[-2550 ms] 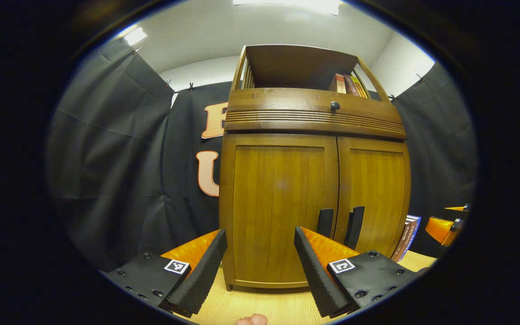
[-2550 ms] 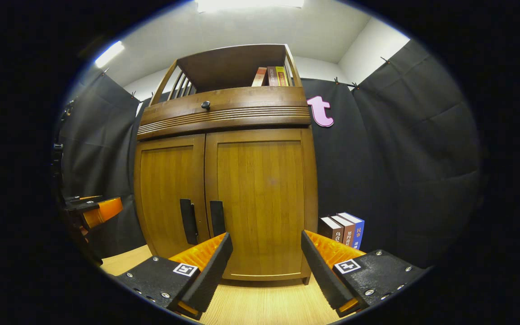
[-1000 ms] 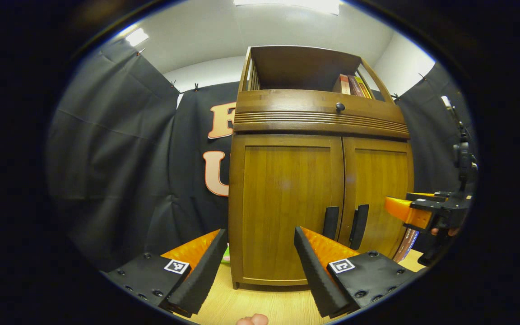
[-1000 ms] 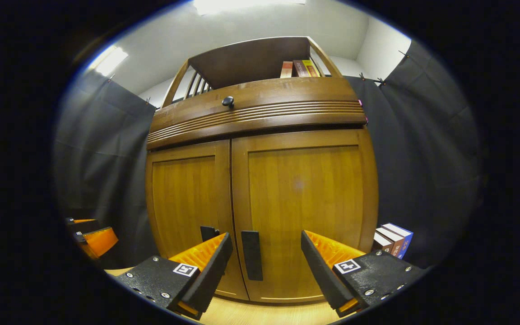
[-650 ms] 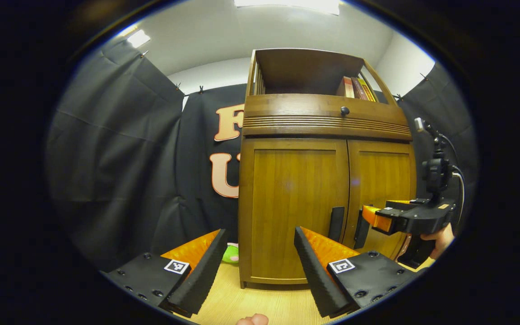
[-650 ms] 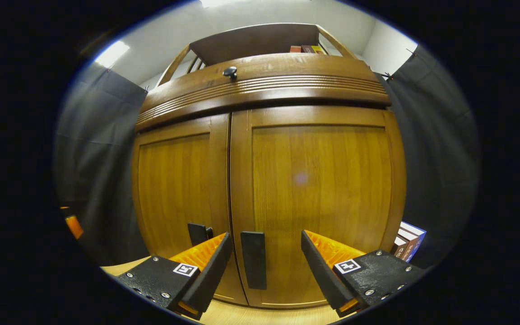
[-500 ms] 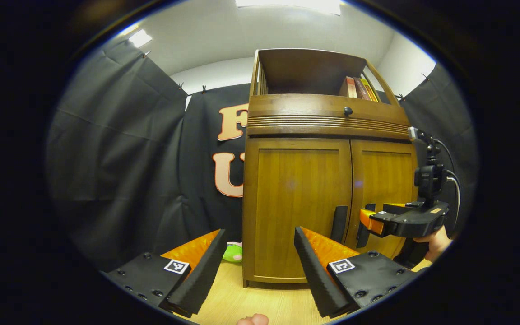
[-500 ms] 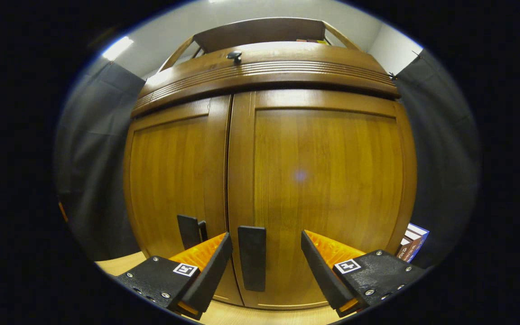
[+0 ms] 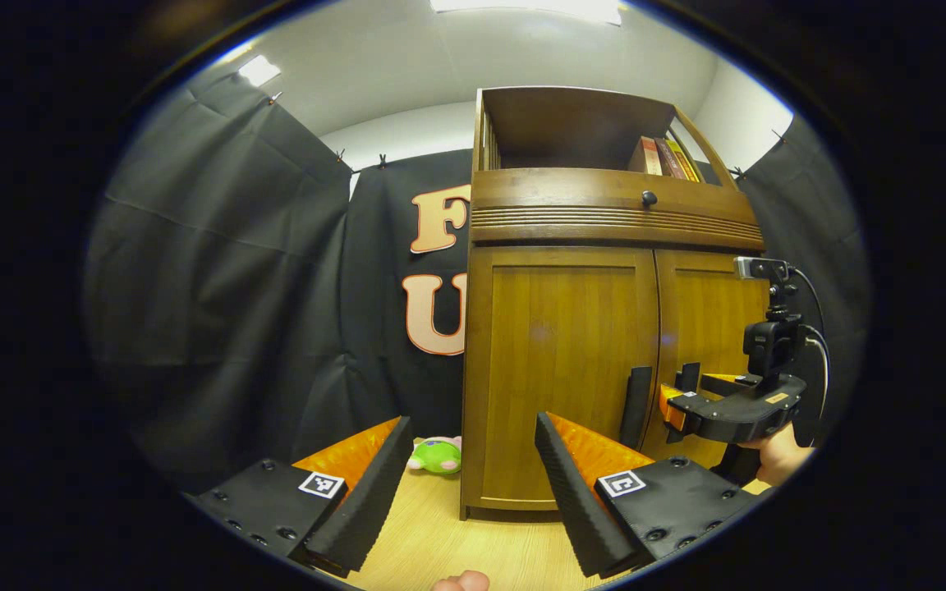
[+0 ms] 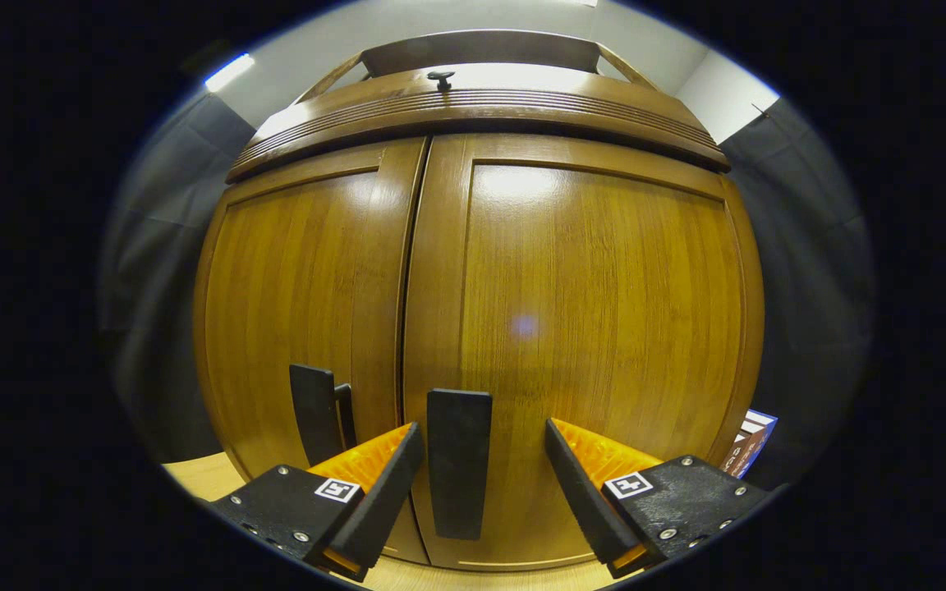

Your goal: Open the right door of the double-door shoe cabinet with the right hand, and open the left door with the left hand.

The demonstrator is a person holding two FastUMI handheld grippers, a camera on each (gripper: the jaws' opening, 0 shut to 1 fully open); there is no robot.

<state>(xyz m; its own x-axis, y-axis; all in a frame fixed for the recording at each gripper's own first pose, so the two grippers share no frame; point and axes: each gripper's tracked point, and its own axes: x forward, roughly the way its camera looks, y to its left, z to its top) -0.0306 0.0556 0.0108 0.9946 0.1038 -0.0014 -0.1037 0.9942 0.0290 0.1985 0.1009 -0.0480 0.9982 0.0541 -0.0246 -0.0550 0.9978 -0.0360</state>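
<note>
The wooden shoe cabinet (image 10: 522, 312) is standing on the pale floor with both doors shut. The right door (image 10: 596, 328) is waiting to be opened first. The right gripper (image 10: 481, 468) is sitting wide open with the right door's black handle (image 10: 458, 460) between its fingers, holding nothing. It looks like it needs to close on that handle and pull. The left gripper (image 9: 465, 484) is hanging back, wide open and empty, near the left door (image 9: 559, 369). The left door's handle (image 9: 636, 396) is sitting partly behind a finger. A small green toy (image 9: 438, 454) is peeking out beside the cabinet, too small to make out
</note>
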